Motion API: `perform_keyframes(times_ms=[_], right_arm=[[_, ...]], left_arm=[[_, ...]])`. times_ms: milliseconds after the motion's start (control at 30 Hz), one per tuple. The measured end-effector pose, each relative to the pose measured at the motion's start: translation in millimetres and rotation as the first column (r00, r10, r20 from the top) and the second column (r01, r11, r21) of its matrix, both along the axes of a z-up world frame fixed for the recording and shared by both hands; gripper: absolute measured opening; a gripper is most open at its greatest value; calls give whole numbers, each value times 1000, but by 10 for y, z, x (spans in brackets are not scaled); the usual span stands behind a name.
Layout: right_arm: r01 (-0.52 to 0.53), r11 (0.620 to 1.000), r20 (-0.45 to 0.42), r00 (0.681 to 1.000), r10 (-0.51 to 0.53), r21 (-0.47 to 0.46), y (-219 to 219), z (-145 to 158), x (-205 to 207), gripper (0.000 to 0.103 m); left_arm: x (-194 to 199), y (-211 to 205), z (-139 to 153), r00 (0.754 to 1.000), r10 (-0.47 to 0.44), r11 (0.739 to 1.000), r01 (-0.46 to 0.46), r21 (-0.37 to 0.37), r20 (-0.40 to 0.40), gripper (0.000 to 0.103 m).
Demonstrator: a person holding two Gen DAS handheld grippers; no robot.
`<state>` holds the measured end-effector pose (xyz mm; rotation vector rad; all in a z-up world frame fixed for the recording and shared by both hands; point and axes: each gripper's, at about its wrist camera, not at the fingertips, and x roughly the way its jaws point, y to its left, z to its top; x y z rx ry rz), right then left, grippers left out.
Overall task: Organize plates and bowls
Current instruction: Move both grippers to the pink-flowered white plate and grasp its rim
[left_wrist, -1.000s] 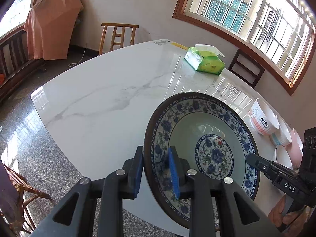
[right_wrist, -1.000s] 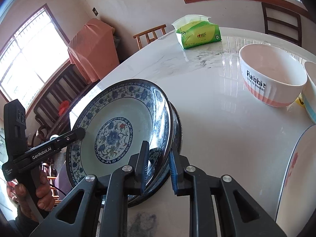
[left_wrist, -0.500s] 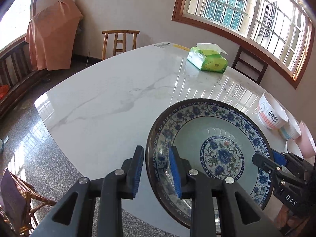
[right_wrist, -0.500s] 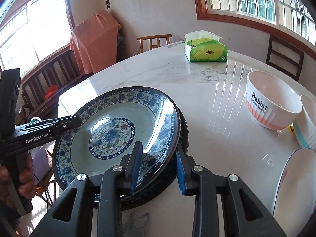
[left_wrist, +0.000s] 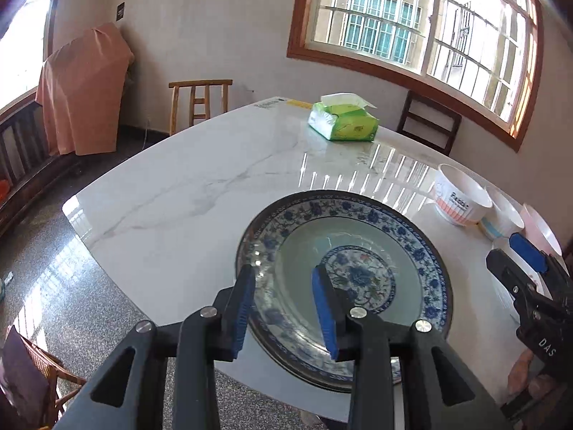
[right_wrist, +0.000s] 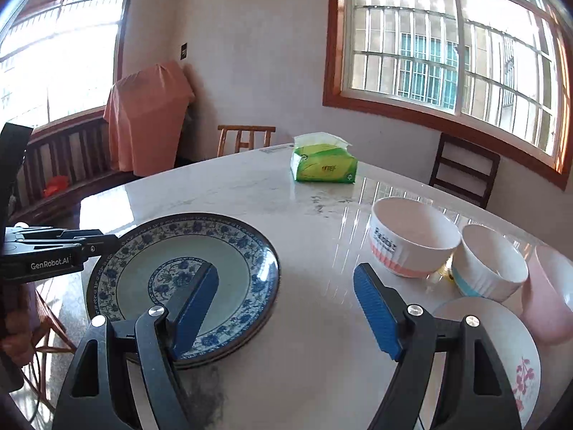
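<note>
A blue-and-white floral plate (left_wrist: 358,247) (right_wrist: 222,251) lies flat on another dark-rimmed plate at the near edge of the white marble table (left_wrist: 215,182). My left gripper (left_wrist: 284,297) is open, its jaws astride the plate's near rim without gripping. My right gripper (right_wrist: 284,301) is wide open above the plate's right rim and bare table. A white "Rabbit" bowl (right_wrist: 412,236) (left_wrist: 462,200), a white bowl with a blue band (right_wrist: 490,261), a pink bowl (right_wrist: 548,294) and a white flowered plate (right_wrist: 501,344) stand to the right.
A green tissue pack (left_wrist: 343,123) (right_wrist: 324,165) lies at the far side of the table. Wooden chairs (left_wrist: 200,102) (right_wrist: 462,168) stand behind the table. An orange-draped object (right_wrist: 147,118) stands by a bench at the left wall.
The plate, held tilted by both grippers, now lies flat on the lower plate. Both grippers have opened and let go, the right one widely.
</note>
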<state>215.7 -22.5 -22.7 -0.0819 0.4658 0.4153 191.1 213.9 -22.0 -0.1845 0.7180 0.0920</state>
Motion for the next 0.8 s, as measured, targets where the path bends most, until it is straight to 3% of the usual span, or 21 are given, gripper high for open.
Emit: perform_keyframes(times_ms=[100, 233, 333, 433, 600, 800], right_arm=[[103, 990, -68, 993, -97, 100, -638, -4, -101, 75], [259, 952, -193, 955, -227, 161, -1523, -73, -207, 65], [330, 927, -291, 917, -271, 176, -2061, -184, -189, 61], [378, 893, -397, 879, -264, 243, -2474, -340, -80, 54], [376, 875, -452, 866, -214, 305, -2689, -416, 126, 51], [332, 900, -463, 869, -175, 283, -2579, -439, 331, 51]], left_arm=[[-50, -439, 88, 984, -177, 984, 177, -11, 9, 38], [51, -1091, 139, 930, -366, 930, 365, -45, -15, 39], [264, -1484, 128, 891, -453, 885, 446, -133, -32, 39], [559, -1743, 80, 878, -477, 865, 459, -201, -49, 39], [980, -1996, -40, 860, -498, 839, 446, -312, -108, 39], [1147, -2204, -105, 850, -502, 849, 449, -279, -158, 39]])
